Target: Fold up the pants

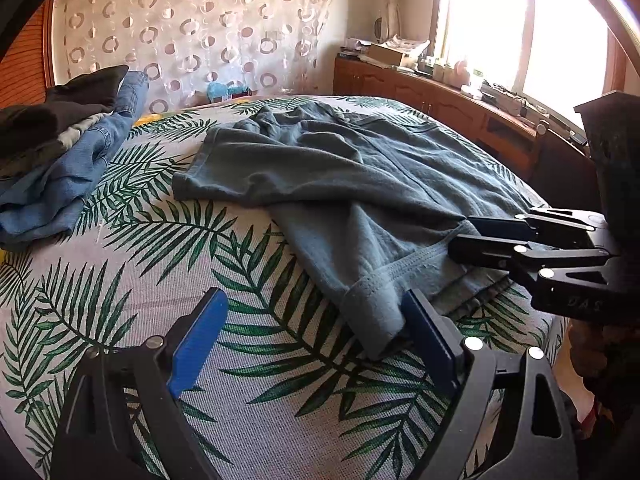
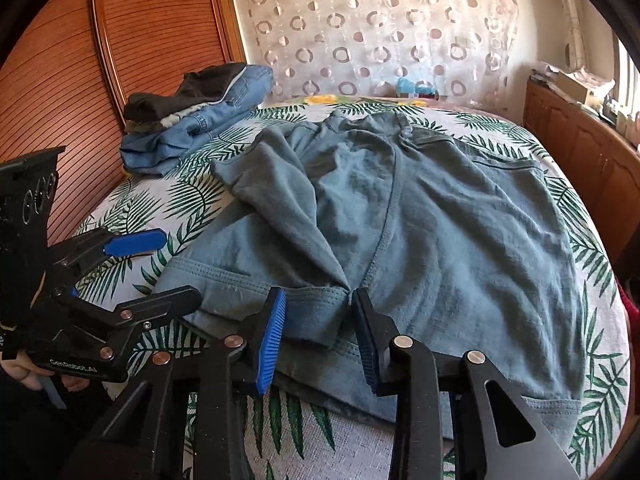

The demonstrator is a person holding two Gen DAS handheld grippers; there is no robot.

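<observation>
Grey-blue pants lie crumpled on a leaf-print bed, one leg folded across the other. My left gripper is open just above the bed; the near hem corner of the pants rests against its right finger. My right gripper is open around the folded hem edge of the pants. The right gripper also shows in the left wrist view, at the pants' edge. The left gripper shows at the left in the right wrist view.
A stack of folded jeans and dark clothes lies at the bed's far left, also in the right wrist view. A wooden cabinet with clutter runs along the right under a bright window. A wooden headboard stands at left.
</observation>
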